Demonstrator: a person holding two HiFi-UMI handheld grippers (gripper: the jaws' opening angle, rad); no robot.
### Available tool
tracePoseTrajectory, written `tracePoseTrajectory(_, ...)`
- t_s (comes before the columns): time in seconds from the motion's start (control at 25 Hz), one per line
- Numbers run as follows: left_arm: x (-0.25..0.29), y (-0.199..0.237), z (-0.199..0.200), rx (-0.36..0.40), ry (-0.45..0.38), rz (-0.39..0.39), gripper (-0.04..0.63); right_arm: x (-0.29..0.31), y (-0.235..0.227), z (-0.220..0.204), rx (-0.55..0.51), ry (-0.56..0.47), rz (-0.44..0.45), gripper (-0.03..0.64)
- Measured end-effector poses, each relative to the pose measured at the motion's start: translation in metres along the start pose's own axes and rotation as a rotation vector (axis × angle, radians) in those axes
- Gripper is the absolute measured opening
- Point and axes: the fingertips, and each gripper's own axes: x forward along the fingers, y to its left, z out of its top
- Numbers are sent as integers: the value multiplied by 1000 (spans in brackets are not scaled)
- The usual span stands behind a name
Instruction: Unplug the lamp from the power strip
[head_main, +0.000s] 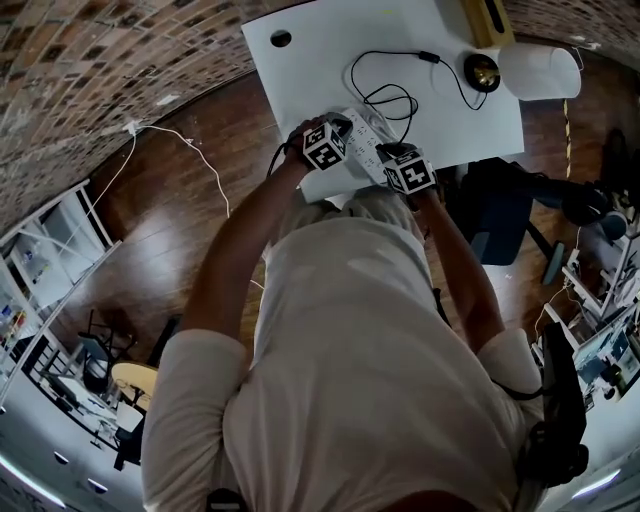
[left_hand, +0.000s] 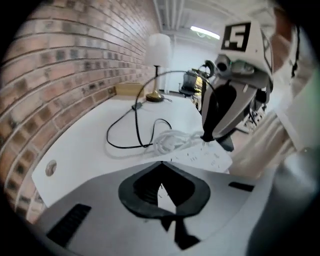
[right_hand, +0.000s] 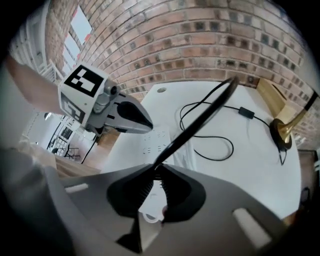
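Brick-backed white desk (head_main: 300, 70): with the right gripper (right_hand: 156, 168) clamped on the thin black lamp cord (right_hand: 200, 116), pull straight off the flat white power strip (left_hand: 202, 157) at the desk's 6 o'clock edge while the closed, empty left gripper (left_hand: 162, 164) steadies it.

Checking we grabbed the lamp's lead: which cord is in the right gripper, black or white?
The black cord, pinched in the right gripper and running on to the lamp. The white cord lies bunched on the table beside the power strip, ungripped.
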Motion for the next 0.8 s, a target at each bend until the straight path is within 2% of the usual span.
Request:
tracePoseTrajectory(0.12, -21, -3, 7, -169, -84, 28, 5, -12, -22, 0, 61, -60, 6, 50)
tracePoseTrajectory(0.28, -50, -14, -2, -299, -126, 61, 4, -23, -47, 3, 197, -124, 62, 51)
tracePoseTrajectory(0.4, -63, -27, -14, -414, -142, 105, 5, -24, -63, -7, 263, -112, 100, 51)
tracePoseTrajectory(0.48, -72, -33, -21, -546, -172, 136, 5, -20, -73, -19, 294, -61, 111, 51)
tracePoseTrajectory(0.56, -83, -34, -27, -733, -241, 169, 3, -14, -85, -32, 259, 10, 68, 51)
tracePoseTrajectory(0.64, -93, -34, -33, -908, -317, 212, 3, -9, -91, -37, 232, 35, 75, 51)
tracePoseTrajectory(0.72, -101, -37, -36, -1018, -371, 265, 3, -4, -95, -41, 270, 43, 129, 51)
tracePoseTrajectory(0.8, -106, -43, -36, -1073, -403, 310, 3, 1, -99, -47, 327, 62, 198, 52)
